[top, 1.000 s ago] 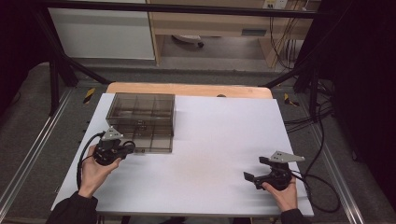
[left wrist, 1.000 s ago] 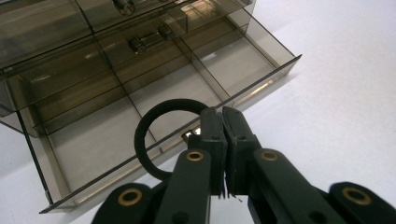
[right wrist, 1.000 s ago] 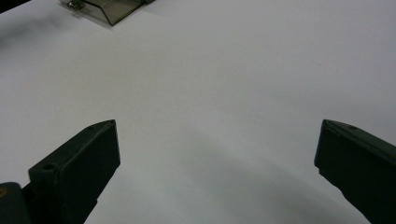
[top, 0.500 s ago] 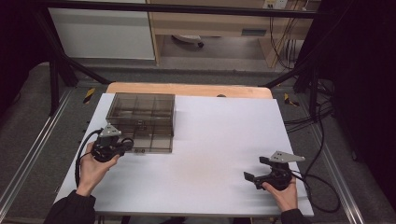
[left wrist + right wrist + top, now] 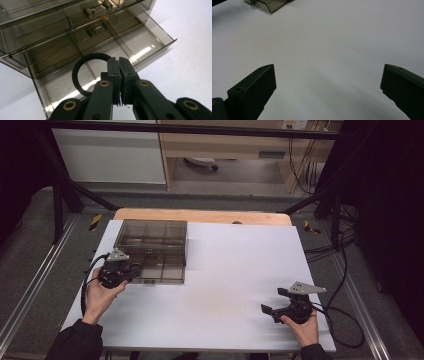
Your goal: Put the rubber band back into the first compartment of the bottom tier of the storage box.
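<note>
A smoked clear plastic drawer box (image 5: 155, 242) stands at the back left of the white table (image 5: 230, 270). Its lowest drawer (image 5: 140, 42) is pulled out, and the divided compartments I can see into hold nothing. My left gripper (image 5: 132, 270) hovers at the box's front, shut on a thin black ring (image 5: 74, 76). The ring hangs to the left of the jaws (image 5: 119, 61), over the pulled-out drawer. My right gripper (image 5: 273, 301) rests near the front right of the table, its jaws (image 5: 328, 72) wide open over bare white surface.
A corner of the drawer box (image 5: 270, 5) lies far off in the right gripper view. A strip of wooden tabletop (image 5: 200, 215) runs behind the white sheet. Black frame bars and loose cables (image 5: 345, 320) border the table's right side.
My left gripper has edged a little farther from the front edge toward the box with the ring. The right gripper has stayed still.
</note>
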{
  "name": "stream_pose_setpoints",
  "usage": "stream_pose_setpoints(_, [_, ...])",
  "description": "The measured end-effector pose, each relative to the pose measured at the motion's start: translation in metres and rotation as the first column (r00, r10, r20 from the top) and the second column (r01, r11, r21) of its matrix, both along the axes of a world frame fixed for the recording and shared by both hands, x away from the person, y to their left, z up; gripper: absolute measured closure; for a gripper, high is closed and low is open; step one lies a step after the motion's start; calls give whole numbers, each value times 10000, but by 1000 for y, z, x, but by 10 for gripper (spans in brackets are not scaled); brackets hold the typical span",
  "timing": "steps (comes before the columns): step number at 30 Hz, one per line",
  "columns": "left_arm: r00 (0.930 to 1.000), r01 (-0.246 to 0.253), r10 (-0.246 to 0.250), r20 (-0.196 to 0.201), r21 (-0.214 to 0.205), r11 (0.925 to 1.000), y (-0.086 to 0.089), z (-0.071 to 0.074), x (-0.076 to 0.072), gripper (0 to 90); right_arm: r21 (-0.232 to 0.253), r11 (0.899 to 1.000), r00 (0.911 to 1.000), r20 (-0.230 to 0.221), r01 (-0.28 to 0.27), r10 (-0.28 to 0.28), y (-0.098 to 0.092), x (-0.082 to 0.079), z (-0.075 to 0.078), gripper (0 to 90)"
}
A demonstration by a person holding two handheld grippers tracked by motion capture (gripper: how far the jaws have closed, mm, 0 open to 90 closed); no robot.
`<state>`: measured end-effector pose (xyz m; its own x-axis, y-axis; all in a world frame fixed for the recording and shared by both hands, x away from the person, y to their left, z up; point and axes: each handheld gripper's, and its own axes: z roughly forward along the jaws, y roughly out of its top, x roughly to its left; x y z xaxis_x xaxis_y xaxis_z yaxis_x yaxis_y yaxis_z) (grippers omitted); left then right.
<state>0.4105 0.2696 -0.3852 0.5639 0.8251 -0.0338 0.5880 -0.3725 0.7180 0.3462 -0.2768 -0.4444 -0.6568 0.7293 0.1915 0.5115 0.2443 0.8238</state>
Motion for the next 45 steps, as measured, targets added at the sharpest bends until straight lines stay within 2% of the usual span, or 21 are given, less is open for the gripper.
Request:
stream_pose_setpoints(11, [9991, -395, 396, -176, 42, 9992, 7, -3, 14, 873, -13, 10000, 10000, -21, -14, 14, 0, 0, 0, 7])
stream_pose_setpoints(26, [9962, -770, 781, -392, 293, 9966, 11, -16, 29, 873, -14, 10000, 10000, 1, -11, 11, 0, 0, 0, 7])
stream_pose_setpoints(45, [9938, -910, 942, -597, 550, 9943, 12, -34, 33, 872, -4, 10000, 10000, 2, -4, 4, 0, 0, 0, 7])
